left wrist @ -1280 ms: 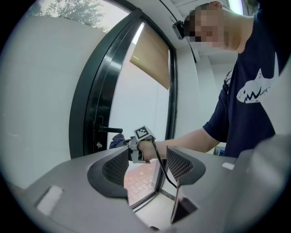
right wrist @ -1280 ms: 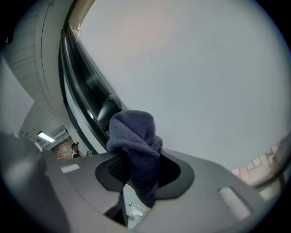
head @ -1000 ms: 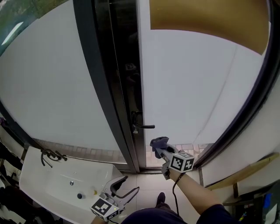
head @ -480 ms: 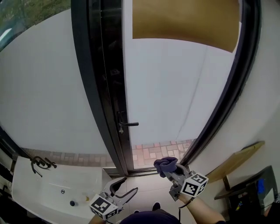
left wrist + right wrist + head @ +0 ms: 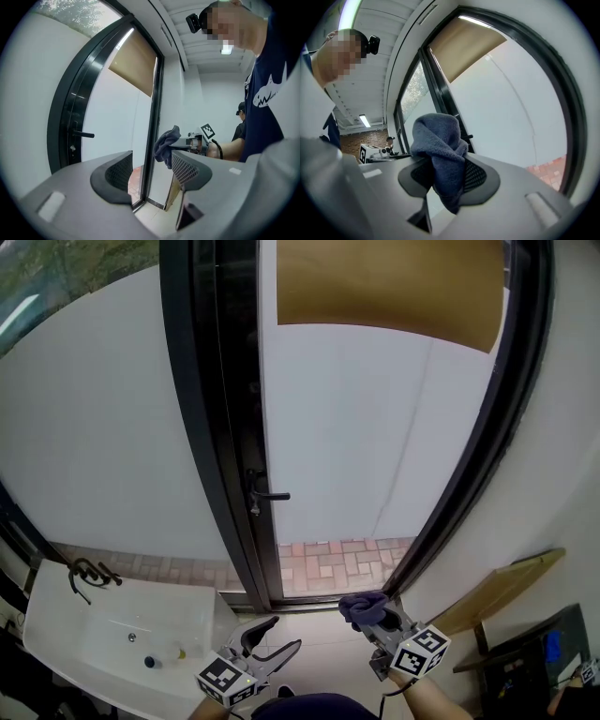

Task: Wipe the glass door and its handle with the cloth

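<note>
The frosted glass door (image 5: 366,427) stands in its dark frame, with a black lever handle (image 5: 267,495) on its left edge. My right gripper (image 5: 375,615) is low, near the door's bottom right corner, shut on a bunched dark blue cloth (image 5: 361,607) (image 5: 440,145); the cloth is apart from the glass. The left gripper view shows the same cloth (image 5: 166,145) held out beside the door edge, and the handle (image 5: 83,135) further left. My left gripper (image 5: 272,634) (image 5: 152,171) hangs low at the bottom left, open and holding nothing.
A white washbasin (image 5: 112,634) with a dark tap (image 5: 84,576) sits at the lower left. A tan roller blind (image 5: 394,287) covers the door's top. A wooden board (image 5: 497,592) leans at the right wall. Red paving (image 5: 328,563) shows through the clear bottom strip.
My right gripper with the cloth has dropped from just below the handle, away from the glass, to near the door's bottom. The view has shifted upward. The left gripper stays low.
</note>
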`<state>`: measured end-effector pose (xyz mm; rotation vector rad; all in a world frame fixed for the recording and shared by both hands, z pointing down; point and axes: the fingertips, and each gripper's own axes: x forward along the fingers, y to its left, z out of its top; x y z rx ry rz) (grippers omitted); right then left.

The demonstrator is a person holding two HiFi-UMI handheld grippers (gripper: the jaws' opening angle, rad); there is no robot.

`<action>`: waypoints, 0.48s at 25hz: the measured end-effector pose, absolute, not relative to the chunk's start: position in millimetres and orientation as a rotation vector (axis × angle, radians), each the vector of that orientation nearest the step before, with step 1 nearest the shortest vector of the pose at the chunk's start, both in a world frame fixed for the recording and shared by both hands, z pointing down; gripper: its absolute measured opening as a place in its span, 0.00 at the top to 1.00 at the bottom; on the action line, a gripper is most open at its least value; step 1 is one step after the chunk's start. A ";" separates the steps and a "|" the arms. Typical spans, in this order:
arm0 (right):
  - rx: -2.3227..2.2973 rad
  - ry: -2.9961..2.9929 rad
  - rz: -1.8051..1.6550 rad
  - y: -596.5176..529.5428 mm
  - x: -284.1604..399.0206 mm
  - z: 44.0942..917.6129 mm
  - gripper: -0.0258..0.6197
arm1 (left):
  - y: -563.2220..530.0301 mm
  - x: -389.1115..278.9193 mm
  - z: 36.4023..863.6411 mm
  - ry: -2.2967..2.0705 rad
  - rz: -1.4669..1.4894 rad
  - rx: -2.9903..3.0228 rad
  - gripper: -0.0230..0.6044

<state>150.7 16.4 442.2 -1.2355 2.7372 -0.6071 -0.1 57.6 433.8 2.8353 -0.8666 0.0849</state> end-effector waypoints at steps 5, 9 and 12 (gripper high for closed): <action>-1.202 2.784 -0.527 61.9 162.7 448.5 0.76 | 103.8 19.9 443.2 -0.890 0.106 2.842 0.55; -1.179 2.832 -0.484 81.9 170.9 448.9 0.76 | 123.0 37.6 443.7 -0.885 0.108 2.842 0.55; -1.157 2.851 -0.448 94.2 181.1 448.4 0.76 | 135.2 52.9 447.3 -0.877 0.112 2.850 0.55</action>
